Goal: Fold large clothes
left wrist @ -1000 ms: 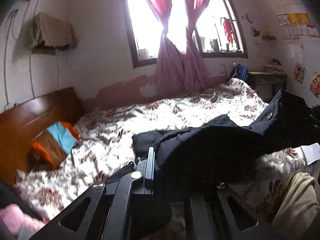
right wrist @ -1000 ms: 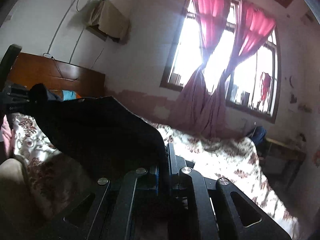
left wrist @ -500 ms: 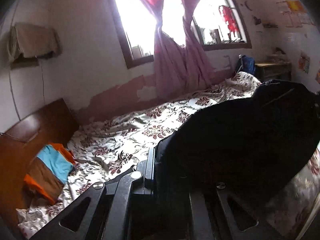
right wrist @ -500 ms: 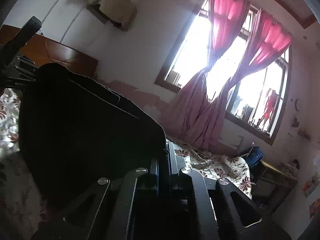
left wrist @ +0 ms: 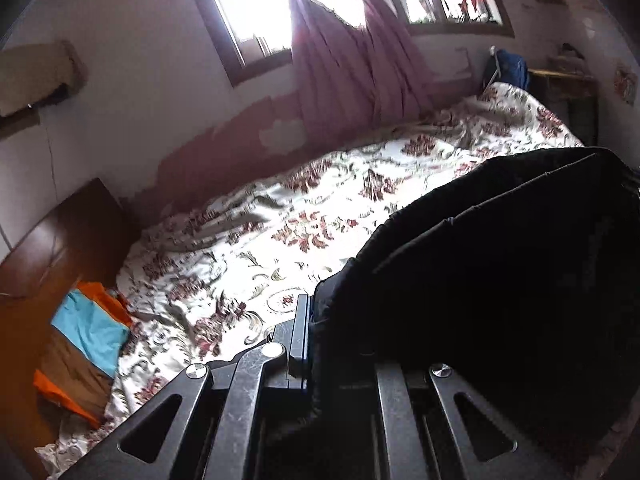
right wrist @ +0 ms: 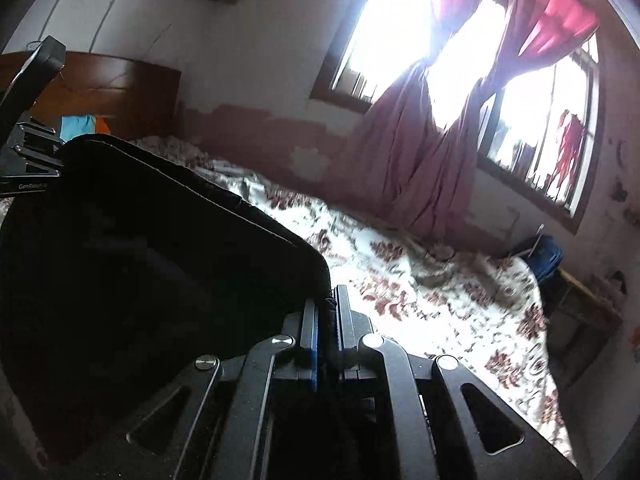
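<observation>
a flowered bedspread point(left wrist: 328, 216) covers the bed below. a black coat point(left wrist: 500, 280) is stretched above it between both tools. the right gripper point(right wrist: 327, 320) is clenched on one coat edge, cloth pinched between its fingers. the left gripper point(left wrist: 316, 336) grasps the other edge, its right finger buried under cloth.

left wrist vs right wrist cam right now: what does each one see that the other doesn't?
Left wrist only: the left gripper close up, clamped on the black garment, and more of the orange, blue and brown cloth lying by the headboard.

Right wrist only: the right gripper pinching the garment's edge, and the left gripper seen from outside, holding the far end at the frame's left edge.

Both: the garment stretched between the grippers, the floral bedspread, pink curtains, window, headboard.
</observation>
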